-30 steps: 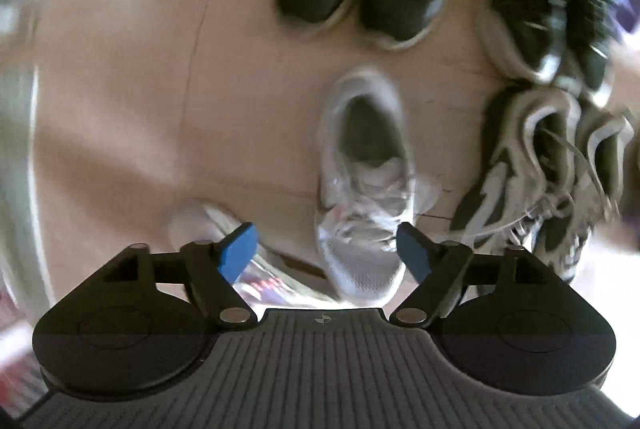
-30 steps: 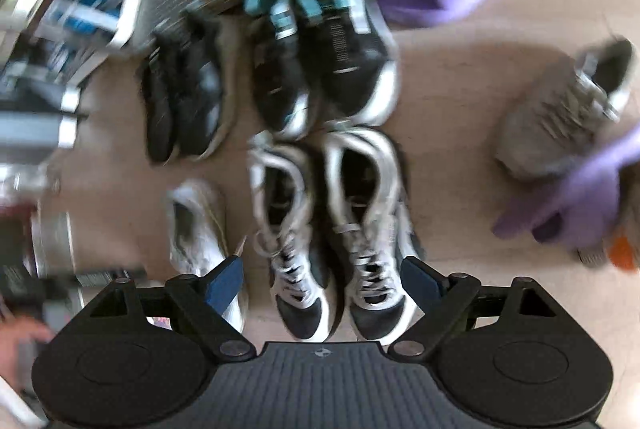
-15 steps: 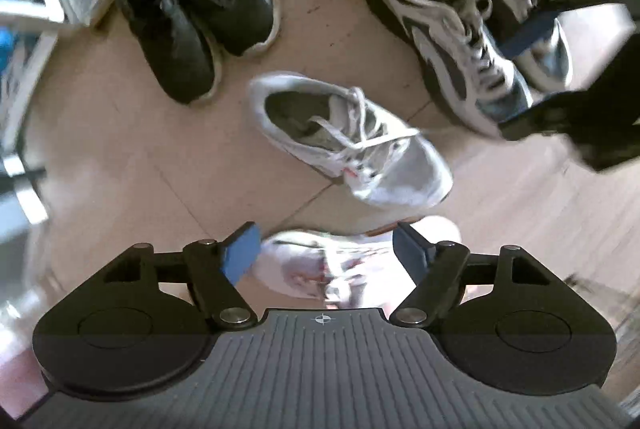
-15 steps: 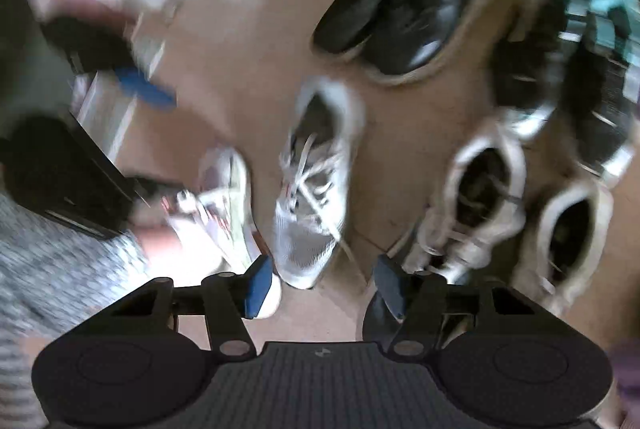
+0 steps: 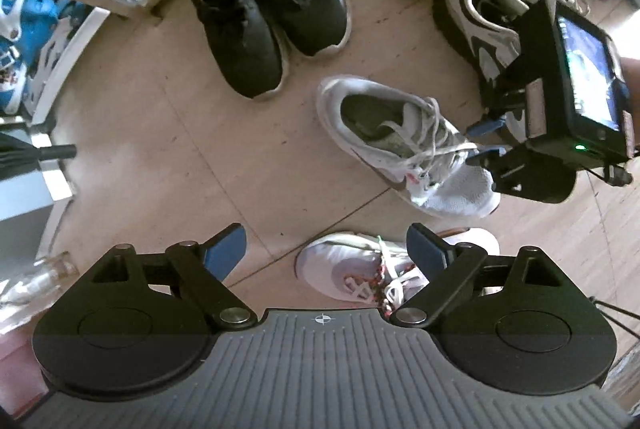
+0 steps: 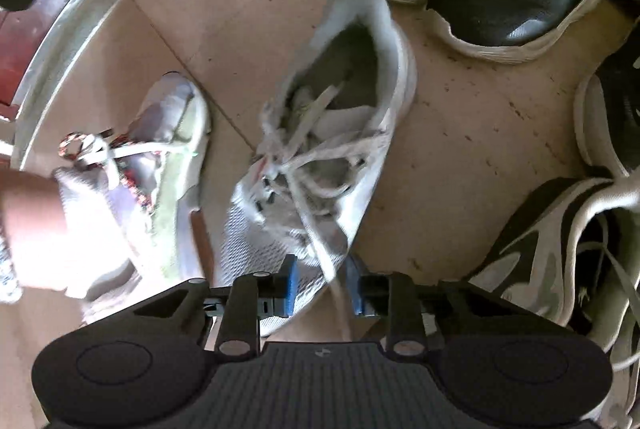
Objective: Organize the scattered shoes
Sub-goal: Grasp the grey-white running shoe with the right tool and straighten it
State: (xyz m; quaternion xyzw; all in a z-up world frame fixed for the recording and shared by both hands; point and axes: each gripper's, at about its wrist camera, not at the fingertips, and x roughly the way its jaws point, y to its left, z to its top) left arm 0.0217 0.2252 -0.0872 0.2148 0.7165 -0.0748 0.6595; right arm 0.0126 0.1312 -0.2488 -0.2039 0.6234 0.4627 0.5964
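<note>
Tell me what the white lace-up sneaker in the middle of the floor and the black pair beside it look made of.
White lace-up sneaker: the toe looks like woven mesh, given its fine grid texture, with flat fabric laces and a matte, worn finish. Black pair of sneakers: probably smooth synthetic or leather, since the uppers have a slight sheen; the soles are pale, likely rubber or foam.
</note>
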